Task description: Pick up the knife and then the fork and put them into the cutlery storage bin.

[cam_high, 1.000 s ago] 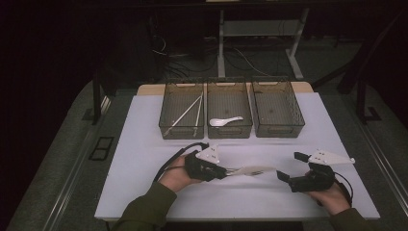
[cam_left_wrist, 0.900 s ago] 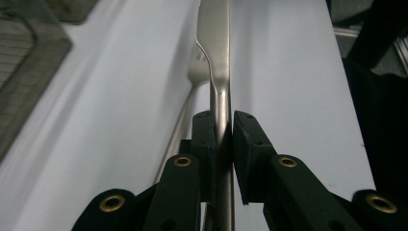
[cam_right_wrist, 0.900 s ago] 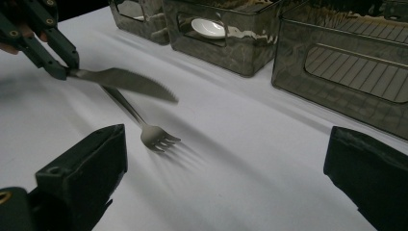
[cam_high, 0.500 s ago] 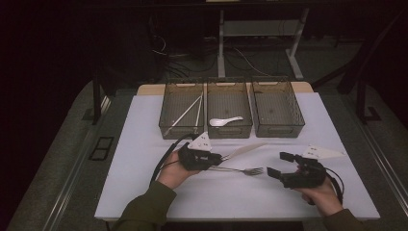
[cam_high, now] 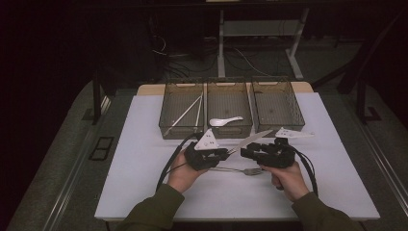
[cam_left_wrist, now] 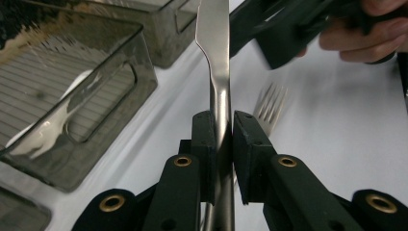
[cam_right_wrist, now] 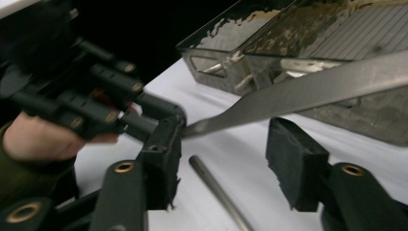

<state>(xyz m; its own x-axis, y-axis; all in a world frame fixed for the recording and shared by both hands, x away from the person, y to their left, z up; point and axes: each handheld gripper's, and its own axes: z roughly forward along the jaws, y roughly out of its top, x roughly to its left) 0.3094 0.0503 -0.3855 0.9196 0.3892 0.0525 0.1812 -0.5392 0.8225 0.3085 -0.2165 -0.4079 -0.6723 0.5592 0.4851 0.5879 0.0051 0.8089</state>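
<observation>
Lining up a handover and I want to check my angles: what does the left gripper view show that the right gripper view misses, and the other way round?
Left gripper view: the left gripper shut on the knife, the fork's tines on the table, and the white spoon in its bin.

Right gripper view: the right gripper, whose jaws have just been closing, with pads apart and the blade above them, untouched; a metal handle lies on the table below.

Both: the knife, the mesh bins and the white table.
</observation>
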